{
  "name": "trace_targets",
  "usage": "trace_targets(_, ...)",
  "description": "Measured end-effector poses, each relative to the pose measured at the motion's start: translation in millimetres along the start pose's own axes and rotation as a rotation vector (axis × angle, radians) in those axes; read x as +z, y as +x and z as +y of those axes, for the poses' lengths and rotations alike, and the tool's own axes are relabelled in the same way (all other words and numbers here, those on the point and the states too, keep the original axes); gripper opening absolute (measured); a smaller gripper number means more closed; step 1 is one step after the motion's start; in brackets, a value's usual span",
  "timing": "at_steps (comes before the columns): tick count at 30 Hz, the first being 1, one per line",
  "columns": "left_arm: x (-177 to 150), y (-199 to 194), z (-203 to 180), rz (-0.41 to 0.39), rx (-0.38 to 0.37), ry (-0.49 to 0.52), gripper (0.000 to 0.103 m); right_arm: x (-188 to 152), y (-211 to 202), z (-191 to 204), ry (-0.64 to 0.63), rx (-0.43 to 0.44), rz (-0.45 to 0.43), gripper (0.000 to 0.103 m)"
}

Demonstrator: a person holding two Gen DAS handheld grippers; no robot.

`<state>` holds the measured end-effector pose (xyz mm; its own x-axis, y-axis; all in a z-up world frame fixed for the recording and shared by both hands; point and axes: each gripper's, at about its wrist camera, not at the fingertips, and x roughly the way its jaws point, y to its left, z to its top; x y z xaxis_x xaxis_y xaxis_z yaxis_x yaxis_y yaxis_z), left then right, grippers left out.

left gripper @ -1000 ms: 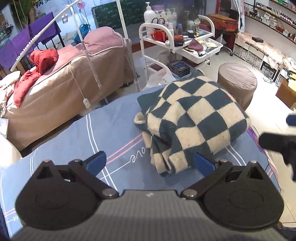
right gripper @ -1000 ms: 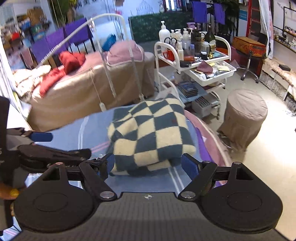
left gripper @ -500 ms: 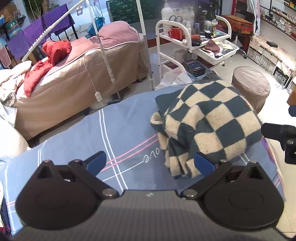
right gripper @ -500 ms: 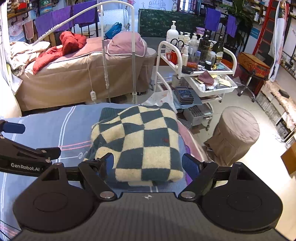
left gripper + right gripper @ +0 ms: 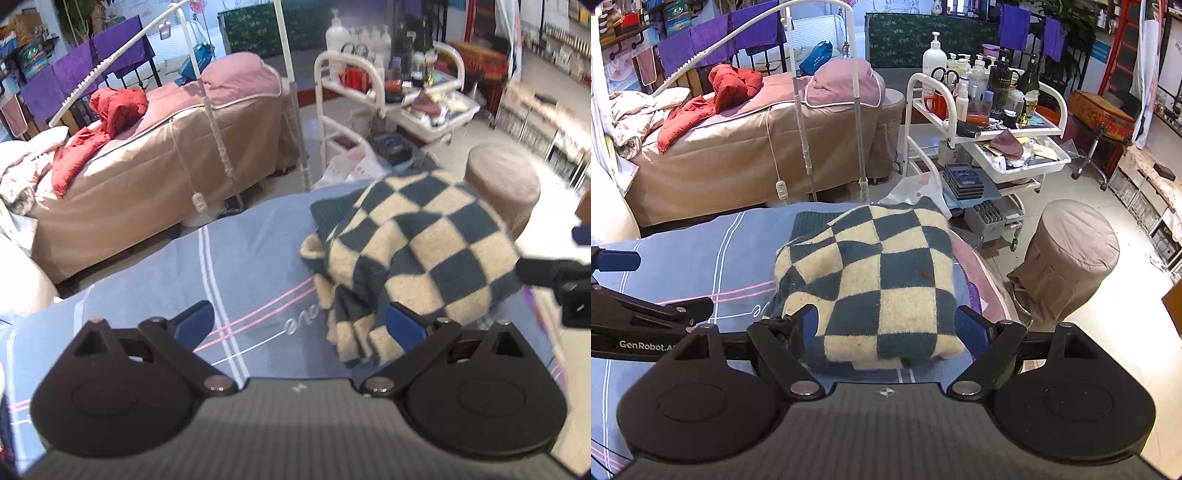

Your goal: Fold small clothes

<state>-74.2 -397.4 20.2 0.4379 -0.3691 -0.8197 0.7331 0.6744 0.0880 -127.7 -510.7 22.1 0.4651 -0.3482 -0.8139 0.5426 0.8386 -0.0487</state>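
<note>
left wrist view: the left tongs (image 5: pixel 299 325) stand wide apart, holding nothing, over the blue striped bed cover (image 5: pixel 240 258). the folded checkered garment (image 5: pixel 413 258) lies near the bed's right edge.

right wrist view: the right tongs (image 5: pixel 886 326) are spread, empty, flanking the checkered garment (image 5: pixel 879 280)'s near edge; the left tongs (image 5: pixel 646 314) show at left.

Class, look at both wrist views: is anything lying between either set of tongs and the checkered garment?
Nothing visible. The checkered garment lies directly ahead of the open right tongs; only bare sheet separates it from the open left tongs.
</note>
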Motion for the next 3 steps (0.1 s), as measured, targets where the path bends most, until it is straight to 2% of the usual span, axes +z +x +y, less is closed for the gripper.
trace_targets(3, 2.3, 0.5, -1.2, 0.020, -0.019, 0.005, 0.101, -0.2, 1.0, -0.8, 0.009, 0.001, 0.005, 0.103)
